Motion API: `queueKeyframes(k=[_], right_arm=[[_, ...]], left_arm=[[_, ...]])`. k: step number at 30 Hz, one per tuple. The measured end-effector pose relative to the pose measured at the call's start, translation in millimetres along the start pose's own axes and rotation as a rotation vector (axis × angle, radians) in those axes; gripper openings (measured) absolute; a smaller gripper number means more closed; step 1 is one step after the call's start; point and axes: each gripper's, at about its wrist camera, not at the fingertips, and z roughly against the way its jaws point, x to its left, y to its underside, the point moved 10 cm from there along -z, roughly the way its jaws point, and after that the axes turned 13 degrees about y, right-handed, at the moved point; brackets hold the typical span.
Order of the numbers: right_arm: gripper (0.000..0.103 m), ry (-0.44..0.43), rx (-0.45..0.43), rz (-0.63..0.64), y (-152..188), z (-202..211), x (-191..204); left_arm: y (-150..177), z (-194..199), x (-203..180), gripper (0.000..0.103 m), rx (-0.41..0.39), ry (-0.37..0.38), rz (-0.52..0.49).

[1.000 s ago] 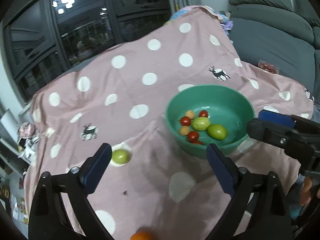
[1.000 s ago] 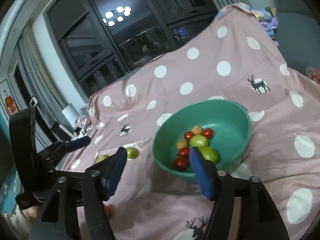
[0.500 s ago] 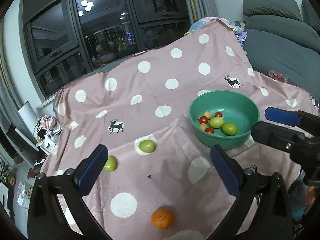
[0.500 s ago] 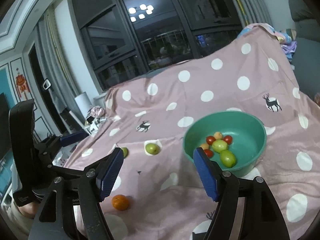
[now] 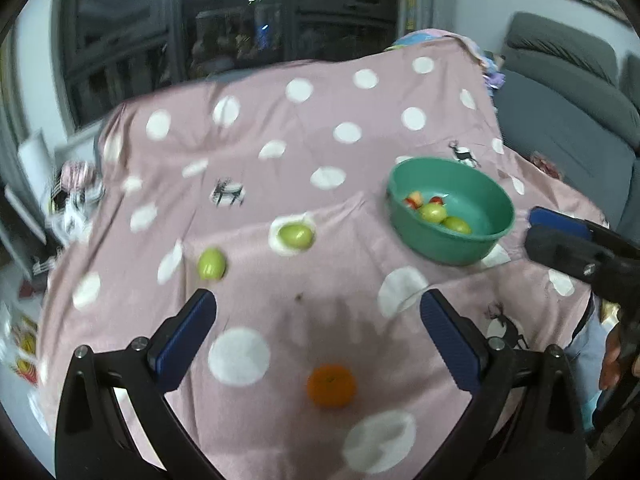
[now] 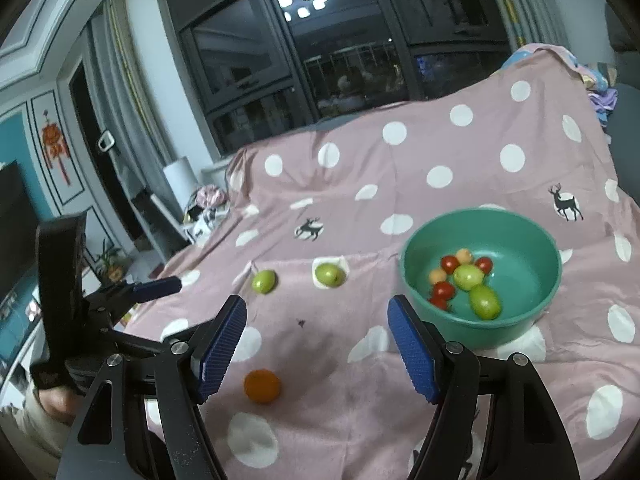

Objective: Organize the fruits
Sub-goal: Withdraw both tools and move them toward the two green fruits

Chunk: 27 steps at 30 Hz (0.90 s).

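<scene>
A green bowl (image 5: 492,236) (image 6: 544,308) on the pink dotted cloth holds two green fruits, several red tomatoes and small orange fruits. Two green fruits (image 5: 296,235) (image 5: 211,264) lie on the cloth left of the bowl; they also show in the right wrist view (image 6: 329,274) (image 6: 264,281). An orange (image 5: 331,385) (image 6: 262,386) lies nearest me. My left gripper (image 5: 318,336) is open and empty, above the cloth just behind the orange. My right gripper (image 6: 316,350) is open and empty, above the cloth between the orange and the bowl.
The pink cloth (image 5: 344,92) covers the whole table. A grey sofa (image 5: 568,92) stands to the right. Dark windows (image 6: 320,60) are behind. Clutter (image 6: 208,208) sits beyond the table's left edge. The left gripper (image 6: 156,286) shows in the right wrist view.
Both grippers have pulled back and up from the bowl, so the orange and both loose green fruits have come into view. The left view has tilted down toward the orange.
</scene>
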Motion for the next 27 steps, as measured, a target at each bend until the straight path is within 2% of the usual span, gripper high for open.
queueKeyframes(k=[4, 7, 10, 16, 19, 27], right_arm=[[0.074, -0.003, 0.032, 0.005, 7, -8, 4], [0.074, -0.005, 0.062, 0.010, 13, -18, 7], [0.074, -0.003, 0.099, 0.010, 22, -28, 9], [0.074, -0.001, 0.156, 0.015, 34, -47, 10], [0.074, 0.003, 0.179, 0.017, 40, -54, 9], [0.074, -0.007, 0.238, 0.026, 54, -77, 13]], left_arm=[[23, 2, 44, 0.102, 0.022, 0.013, 0.152], [39, 3, 65, 0.102, 0.043, 0.004, 0.210], [52, -1, 67, 0.102, 0.058, 0.058, 0.250], [63, -15, 39, 0.101, 0.101, 0.169, 0.179], [64, -22, 38, 0.100, 0.110, 0.175, 0.174], [55, -33, 63, 0.096, 0.089, 0.153, 0.224]])
